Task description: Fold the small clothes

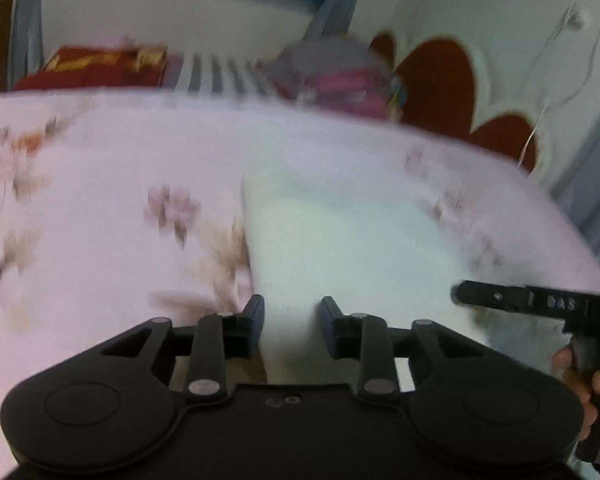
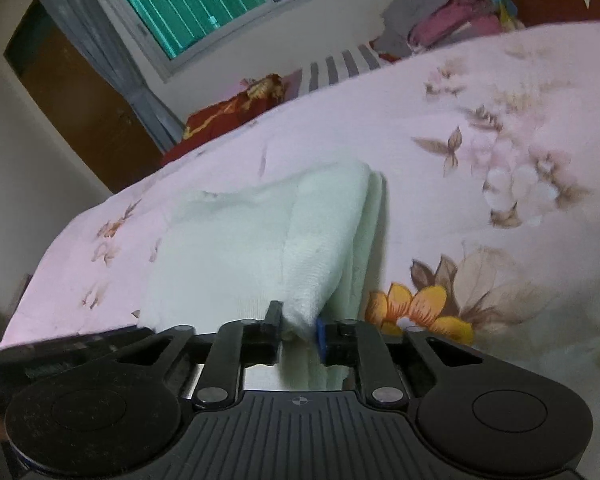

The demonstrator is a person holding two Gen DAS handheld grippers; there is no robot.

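Pink floral bedsheet (image 2: pixel 440 120); pale white garment (image 2: pixel 240 248) lying on it

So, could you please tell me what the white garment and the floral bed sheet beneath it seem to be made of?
White garment: seemingly a soft knit, perhaps cotton; matte, with fine ribbing near the corner pinched in the right gripper, and it drapes in layered folds.

Floral bed sheet: apparently a thin, smooth woven fabric, pale pink with printed flowers, matte and lying flat. The exact fibre cannot be told for either.

Folded cloth (image 2: pixel 260 248) on the bedsheet (image 2: pixel 440 112), clothes pile (image 2: pixel 440 16) behind, against the wall.
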